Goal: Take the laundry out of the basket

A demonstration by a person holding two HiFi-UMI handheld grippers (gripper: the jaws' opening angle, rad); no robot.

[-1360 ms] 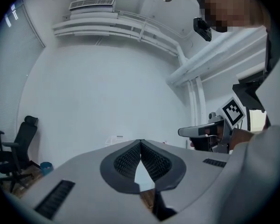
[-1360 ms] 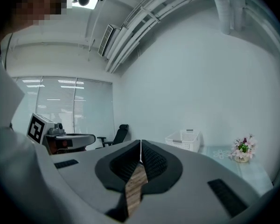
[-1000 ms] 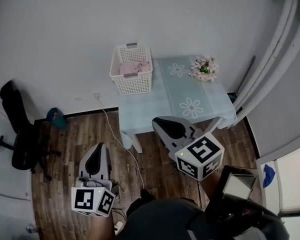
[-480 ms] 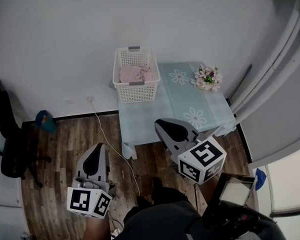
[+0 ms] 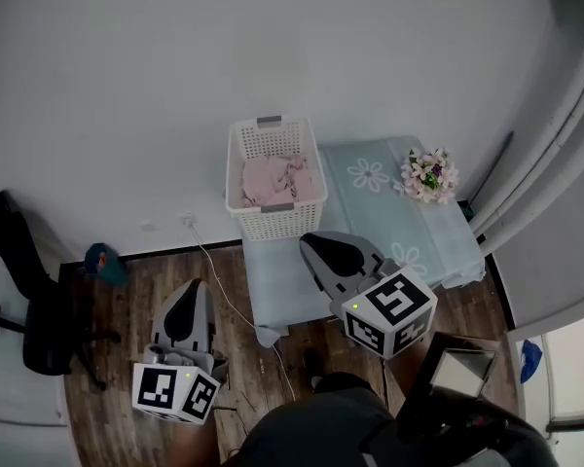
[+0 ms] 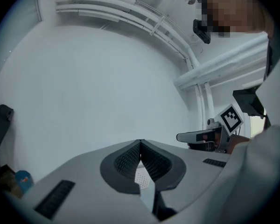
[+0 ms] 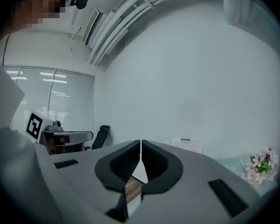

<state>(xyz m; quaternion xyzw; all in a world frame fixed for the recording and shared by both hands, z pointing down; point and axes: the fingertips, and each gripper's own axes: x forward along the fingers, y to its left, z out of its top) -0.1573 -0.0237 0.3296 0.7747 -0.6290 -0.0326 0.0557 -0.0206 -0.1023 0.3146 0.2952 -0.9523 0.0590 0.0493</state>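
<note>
A white laundry basket (image 5: 274, 185) stands on the left end of a table with a pale blue flowered cloth (image 5: 389, 212), against the wall. Pink laundry (image 5: 275, 177) lies inside it. My left gripper (image 5: 187, 309) hangs shut over the wood floor, well short and left of the table, with nothing between its jaws. My right gripper (image 5: 333, 251) is shut and empty too, held above the table's near edge, just in front of the basket. In the right gripper view the basket's rim (image 7: 185, 144) peeks over the jaws.
A pot of pink flowers (image 5: 429, 174) sits at the table's far right; it also shows in the right gripper view as flowers (image 7: 260, 166). A black office chair (image 5: 29, 280) and a small blue object (image 5: 102, 259) stand at the left. A white cable (image 5: 217, 282) runs across the floor.
The view has moved forward: basket and table sit lower and closer in the picture. Both grippers stay shut and keep roughly the same places in the head view.
</note>
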